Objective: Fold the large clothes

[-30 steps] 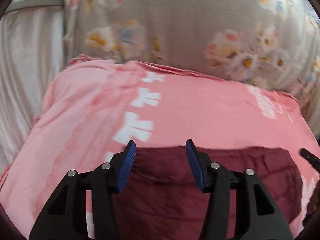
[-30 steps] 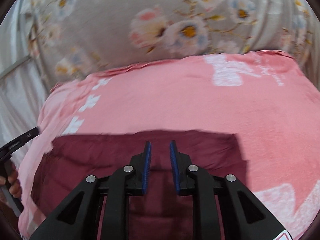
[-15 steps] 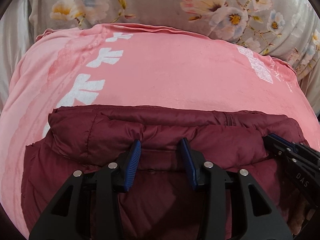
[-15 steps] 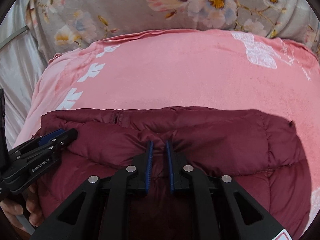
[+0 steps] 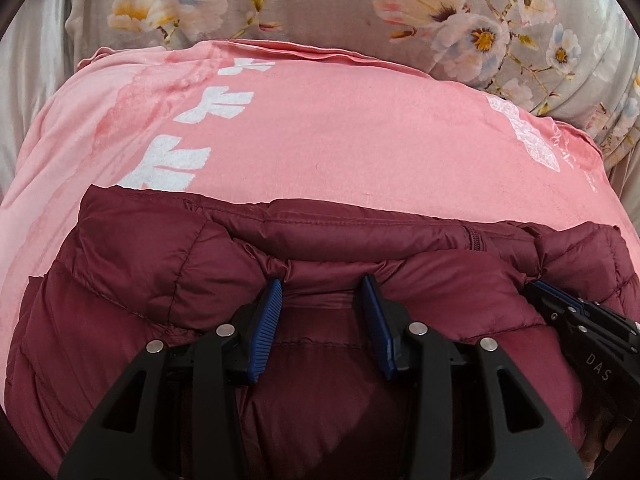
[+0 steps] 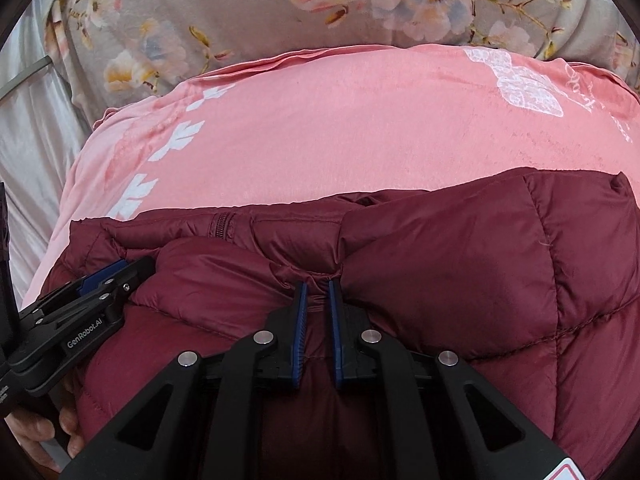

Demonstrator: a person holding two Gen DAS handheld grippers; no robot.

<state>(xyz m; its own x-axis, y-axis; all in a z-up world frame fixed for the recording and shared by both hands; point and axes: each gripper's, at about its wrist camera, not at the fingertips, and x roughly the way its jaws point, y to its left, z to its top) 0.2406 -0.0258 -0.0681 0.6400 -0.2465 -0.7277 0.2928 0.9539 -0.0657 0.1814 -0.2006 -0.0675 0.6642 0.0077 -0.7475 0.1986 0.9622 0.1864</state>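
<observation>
You've got one maroon puffer jacket [image 5: 400, 240] here, quilted, shiny and puffy, with a zipper showing near its far folded edge. It lies across the lower half of both frames on one pink blanket [image 5: 340, 132], soft and matte with white leaf prints. Behind that, along the top of the frame, one grey floral cover [image 5: 320, 0], and pale satin-like cloth [image 5: 28, 80] at the left edge.

Two hand-held grippers, black frames with ribbed blue pads. Your left hand-held gripper [image 5: 320, 296] sits bottom centre in its own view, jaws partly apart, with a bunched ridge of the jacket between the tips; the pads meet the fabric at both sides. Your right hand-held gripper [image 6: 318, 292] is pinched nearly closed on a thin pleat of the jacket, bottom centre of its view. Each one shows at the side of the other's frame, both on the same folded ridge. Fingers [image 6: 36, 432] show lower left.
</observation>
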